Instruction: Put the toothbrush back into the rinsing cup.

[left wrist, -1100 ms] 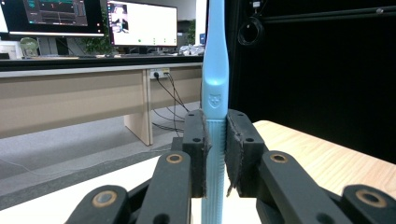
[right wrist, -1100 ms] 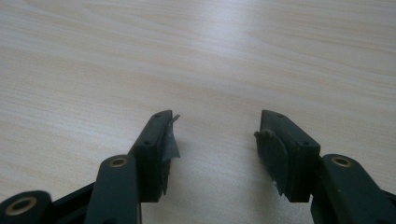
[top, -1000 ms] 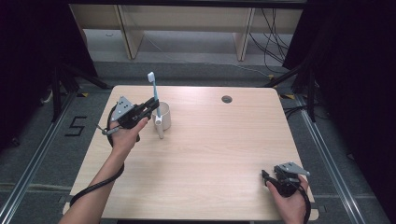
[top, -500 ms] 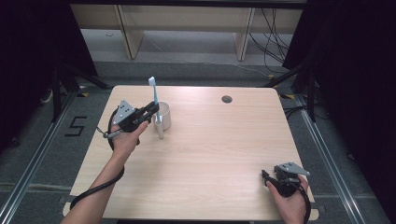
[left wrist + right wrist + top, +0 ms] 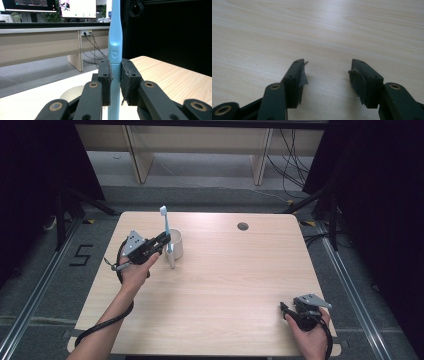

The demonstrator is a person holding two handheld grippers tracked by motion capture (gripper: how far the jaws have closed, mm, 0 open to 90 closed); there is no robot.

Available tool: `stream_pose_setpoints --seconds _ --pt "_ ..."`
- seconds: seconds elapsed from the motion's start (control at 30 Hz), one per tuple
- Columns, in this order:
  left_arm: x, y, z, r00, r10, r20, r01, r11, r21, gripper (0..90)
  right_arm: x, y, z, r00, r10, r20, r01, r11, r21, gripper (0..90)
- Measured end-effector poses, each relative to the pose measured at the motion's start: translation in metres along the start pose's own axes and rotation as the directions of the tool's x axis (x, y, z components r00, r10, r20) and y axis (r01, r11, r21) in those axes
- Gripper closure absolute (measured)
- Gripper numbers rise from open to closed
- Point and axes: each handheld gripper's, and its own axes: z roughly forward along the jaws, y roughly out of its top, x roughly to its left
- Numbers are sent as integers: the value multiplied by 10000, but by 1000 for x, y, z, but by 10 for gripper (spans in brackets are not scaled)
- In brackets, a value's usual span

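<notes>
Pale wooden table (image 5: 225, 285): left gripper (image 5: 161, 240) clamps an upright blue toothbrush (image 5: 166, 237) beside a white cup (image 5: 176, 245); right gripper (image 5: 285, 310) rests, jaws apart.

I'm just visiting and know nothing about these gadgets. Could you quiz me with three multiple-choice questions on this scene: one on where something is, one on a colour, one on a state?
1. Where is the cup?
A. far left part of the table
B. near right corner
C. on the floor

2. What colour is the toothbrush?
A. red
B. light blue
C. black

3. How is the right gripper?
A. shut on the toothbrush
C. shut on the cup
B. open, holding nothing

Answers:
1 A: it stands beside the left gripper.
2 B: the handle between that gripper's jaws is pale blue.
3 B: a bare gap lies between its jaws.
</notes>
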Motion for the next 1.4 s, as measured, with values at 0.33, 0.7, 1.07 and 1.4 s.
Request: stream_pose_setpoints --seconds 0.33,0.7,1.07,1.4 --pt "1 -6 0 10000 -16 -31 16 10000 58 783 0 0 0 10000 7 30 -7 10000 -6 464" --pt "0 -13 2 10000 -13 -75 14 9998 187 783 0 0 1 10000 37 21 -37 10000 -90 464" --pt "0 -17 1 9999 -60 -102 62 9997 216 782 0 0 0 10000 4 16 -4 10000 0 464" --pt "0 -23 1 9998 -153 -144 156 9996 225 781 0 0 0 10000 -1 2 1 10000 9 464"
